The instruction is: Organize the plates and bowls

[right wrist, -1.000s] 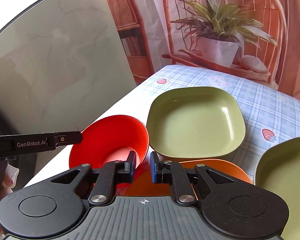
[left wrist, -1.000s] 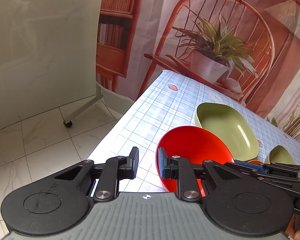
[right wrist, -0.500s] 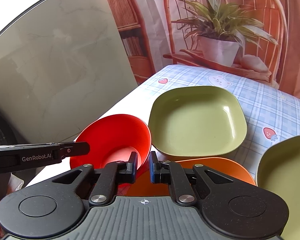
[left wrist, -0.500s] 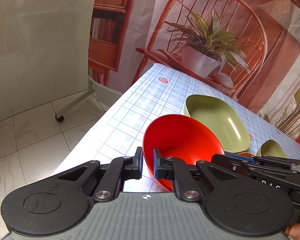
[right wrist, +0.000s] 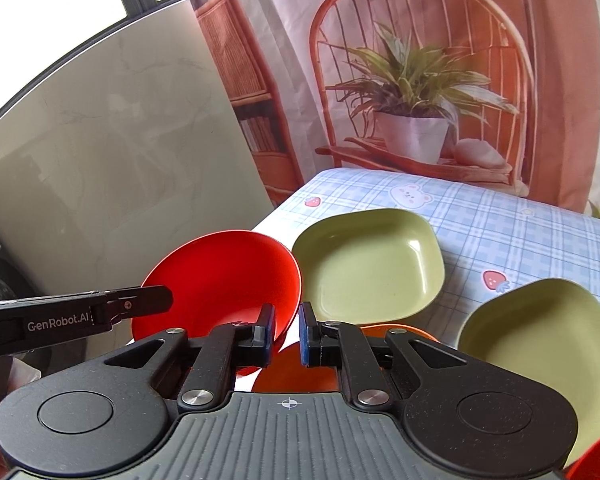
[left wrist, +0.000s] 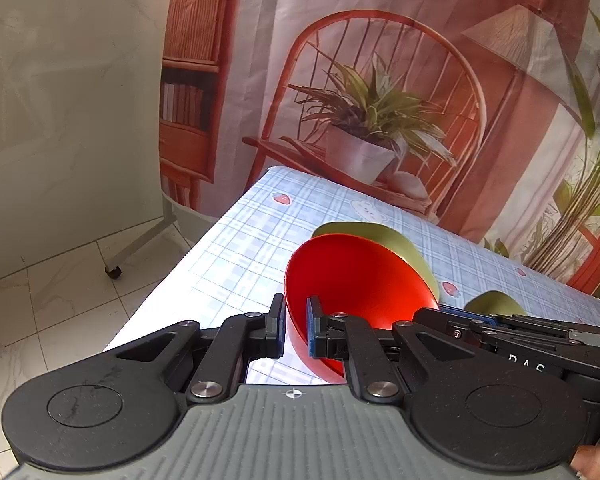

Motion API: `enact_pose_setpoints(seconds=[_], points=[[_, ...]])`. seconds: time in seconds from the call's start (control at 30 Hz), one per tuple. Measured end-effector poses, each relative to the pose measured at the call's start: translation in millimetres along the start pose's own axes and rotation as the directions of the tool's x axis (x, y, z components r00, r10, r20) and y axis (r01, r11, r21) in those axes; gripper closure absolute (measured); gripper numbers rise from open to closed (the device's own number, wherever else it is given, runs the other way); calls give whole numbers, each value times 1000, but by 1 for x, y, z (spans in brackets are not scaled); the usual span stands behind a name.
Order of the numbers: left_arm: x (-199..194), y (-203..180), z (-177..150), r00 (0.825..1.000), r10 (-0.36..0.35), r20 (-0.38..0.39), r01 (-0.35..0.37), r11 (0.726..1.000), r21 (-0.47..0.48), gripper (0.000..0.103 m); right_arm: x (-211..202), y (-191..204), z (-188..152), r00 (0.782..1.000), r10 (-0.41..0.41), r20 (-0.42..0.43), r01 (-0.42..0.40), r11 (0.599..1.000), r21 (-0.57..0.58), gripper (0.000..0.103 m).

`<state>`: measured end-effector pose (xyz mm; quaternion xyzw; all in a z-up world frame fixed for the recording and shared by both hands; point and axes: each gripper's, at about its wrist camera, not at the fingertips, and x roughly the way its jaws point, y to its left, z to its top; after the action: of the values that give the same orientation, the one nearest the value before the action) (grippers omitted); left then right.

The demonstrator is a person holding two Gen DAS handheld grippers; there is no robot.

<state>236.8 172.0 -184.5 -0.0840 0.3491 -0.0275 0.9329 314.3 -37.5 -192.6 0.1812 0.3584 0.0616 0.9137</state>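
Now red bowl (left wrist: 356, 280) between both grippers' pads.

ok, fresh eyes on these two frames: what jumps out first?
The red bowl, tilted and clear of the checked tablecloth, its rim pinched in the left claw and, on the opposite side, in the right claw. Behind it sits a green square dish, with a second green dish at the right.
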Motion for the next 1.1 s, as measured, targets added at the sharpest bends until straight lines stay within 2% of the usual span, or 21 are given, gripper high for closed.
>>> enact_pose_setpoints(seconds=[0.37, 0.73, 0.93, 1.1], points=[[-28, -78, -12, 996, -84, 4, 84, 993, 89, 91, -92, -44, -20, 992, -70, 108, 64, 996, 53, 91], [-32, -165, -43, 979, -198, -47, 203, 965, 168, 90, -177, -105, -51, 969, -178, 173, 159, 980, 120, 91], [-31, -201, -58, 968, -241, -76, 252, 945, 209, 90, -209, -135, -71, 958, -220, 186, 190, 967, 169, 91], [-31, -216, -69, 961, -257, -105, 275, 933, 232, 89, -224, -151, -85, 952, -241, 190, 203, 959, 199, 91]])
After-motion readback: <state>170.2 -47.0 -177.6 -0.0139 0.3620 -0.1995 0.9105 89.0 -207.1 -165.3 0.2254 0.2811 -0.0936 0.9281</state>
